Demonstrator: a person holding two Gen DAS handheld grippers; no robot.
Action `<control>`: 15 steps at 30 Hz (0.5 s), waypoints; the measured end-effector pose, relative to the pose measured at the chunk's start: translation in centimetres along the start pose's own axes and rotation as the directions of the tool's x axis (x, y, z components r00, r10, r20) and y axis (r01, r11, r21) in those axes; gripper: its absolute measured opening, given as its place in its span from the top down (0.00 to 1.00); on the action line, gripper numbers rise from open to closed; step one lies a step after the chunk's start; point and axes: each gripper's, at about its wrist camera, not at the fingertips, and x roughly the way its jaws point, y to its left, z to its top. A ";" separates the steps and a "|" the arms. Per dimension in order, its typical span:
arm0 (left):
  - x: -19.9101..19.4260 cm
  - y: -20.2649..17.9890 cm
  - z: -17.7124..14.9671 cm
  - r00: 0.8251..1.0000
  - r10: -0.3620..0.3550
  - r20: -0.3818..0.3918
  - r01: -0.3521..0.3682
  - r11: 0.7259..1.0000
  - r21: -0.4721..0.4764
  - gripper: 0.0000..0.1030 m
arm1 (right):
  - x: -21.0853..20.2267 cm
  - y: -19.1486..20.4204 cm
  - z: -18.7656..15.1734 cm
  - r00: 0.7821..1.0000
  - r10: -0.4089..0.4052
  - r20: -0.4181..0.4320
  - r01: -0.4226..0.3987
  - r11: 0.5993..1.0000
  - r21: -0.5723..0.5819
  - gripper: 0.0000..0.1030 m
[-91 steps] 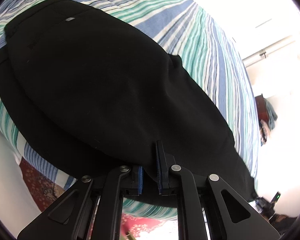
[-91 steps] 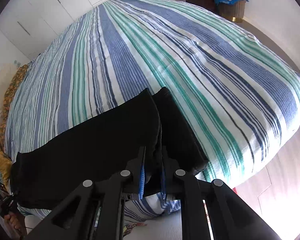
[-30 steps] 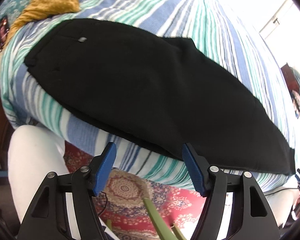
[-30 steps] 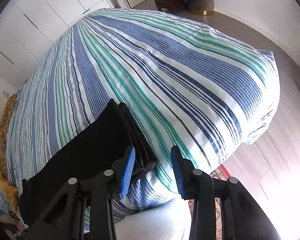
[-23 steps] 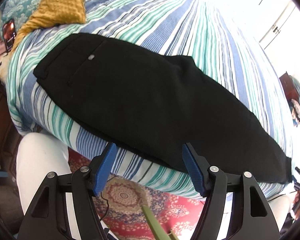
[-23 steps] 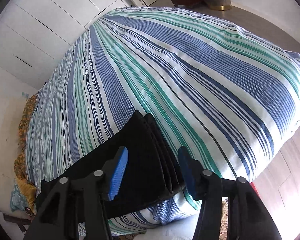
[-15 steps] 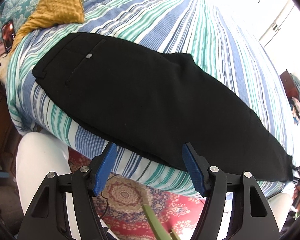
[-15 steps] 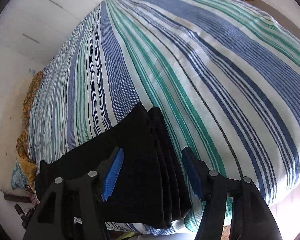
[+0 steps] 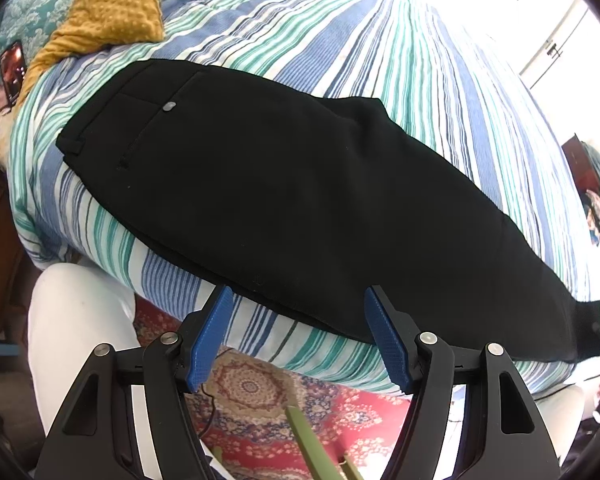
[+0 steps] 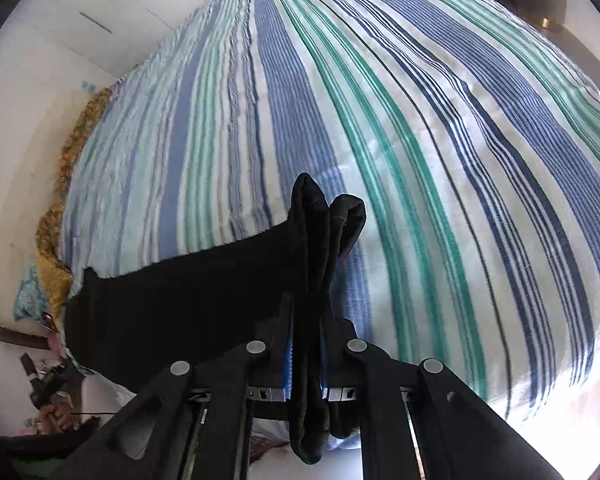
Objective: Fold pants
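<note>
Two grippers | left gripper (image 9: 298,336) released | right gripper (image 10: 305,364) grasping pants (image 9: 300,200) hems, blue pads mostly hidden

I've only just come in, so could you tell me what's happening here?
A person with a gripper in each hand is folding black pants on a striped bedspread. The right gripper has its jaws shut on the leg hems. The left gripper hovers with jaws open beside the near edge, holding nothing.
</note>
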 end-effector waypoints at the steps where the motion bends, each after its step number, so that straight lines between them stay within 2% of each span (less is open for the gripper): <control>1: 0.0 0.0 0.0 1.000 -0.003 0.000 0.003 1.000 -0.001 0.32 | -0.7 0.4 -0.2 0.999 0.046 0.017 -0.047 0.999 0.014 0.91; 3: 0.1 -0.2 0.0 1.000 -0.010 0.003 0.010 1.000 0.000 0.32 | -1.8 1.6 -0.5 0.988 0.144 0.051 -0.146 0.989 0.038 0.91; 6: 0.1 -0.3 0.0 1.000 -0.025 0.007 0.025 1.000 0.000 0.32 | -2.9 4.6 -1.2 0.943 0.320 0.091 -0.326 0.943 0.061 0.91; 11: -0.2 0.2 -0.2 0.998 -0.063 0.023 0.063 0.998 -0.019 0.32 | -1.5 13.5 -2.4 0.815 0.573 0.087 -0.578 0.815 0.043 0.91; 13: -0.4 0.6 -0.4 0.997 -0.075 0.031 0.076 0.997 -0.033 0.32 | 0.6 18.2 -2.9 0.771 0.635 0.058 -0.637 0.771 0.026 0.91; 15: -0.5 1.2 -0.5 0.996 -0.084 0.036 0.086 0.995 -0.048 0.32 | 3.5 22.8 -3.6 0.736 0.676 0.026 -0.677 0.736 0.009 0.91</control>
